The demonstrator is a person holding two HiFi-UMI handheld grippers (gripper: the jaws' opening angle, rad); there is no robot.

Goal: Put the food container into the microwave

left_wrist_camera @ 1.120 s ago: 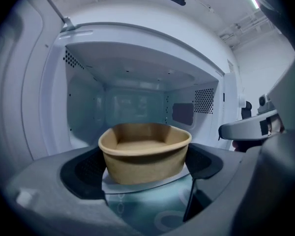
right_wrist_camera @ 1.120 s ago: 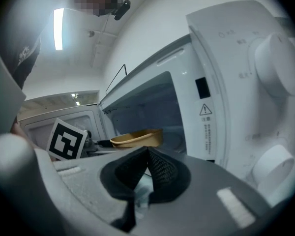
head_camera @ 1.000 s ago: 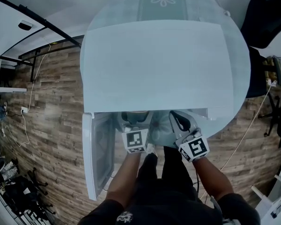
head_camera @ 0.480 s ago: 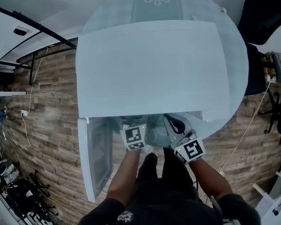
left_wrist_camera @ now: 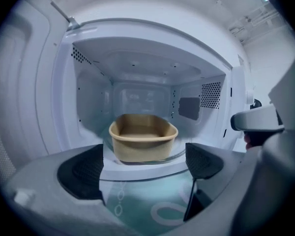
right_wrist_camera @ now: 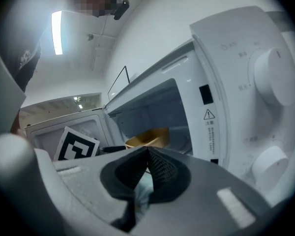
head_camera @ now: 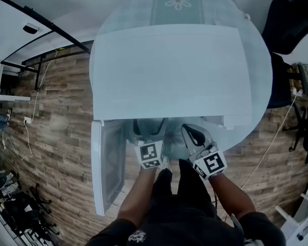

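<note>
A tan, empty food container [left_wrist_camera: 143, 136] sits upright on the glass turntable inside the white microwave [head_camera: 174, 70], whose door [head_camera: 107, 163] hangs open to the left. My left gripper [left_wrist_camera: 145, 163] is open just outside the cavity mouth, with nothing between its pads and a gap to the container. My right gripper [right_wrist_camera: 147, 154] is shut with its pads touching and holds nothing. It hovers to the right of the opening, below the control panel. The container [right_wrist_camera: 147, 137] also shows past it. In the head view both grippers, left gripper [head_camera: 148, 133] and right gripper [head_camera: 191, 133], sit under the microwave's front edge.
Two round knobs [right_wrist_camera: 273, 77] stand on the microwave's control panel at the right. The microwave rests on a round table with a patterned cloth [head_camera: 178, 1]. The floor [head_camera: 61, 111] is wood planks; a dark chair [head_camera: 290, 19] stands at the far right.
The left gripper has drawn back a little from the microwave opening. The container stays inside on the turntable. The head camera has shifted slightly.
</note>
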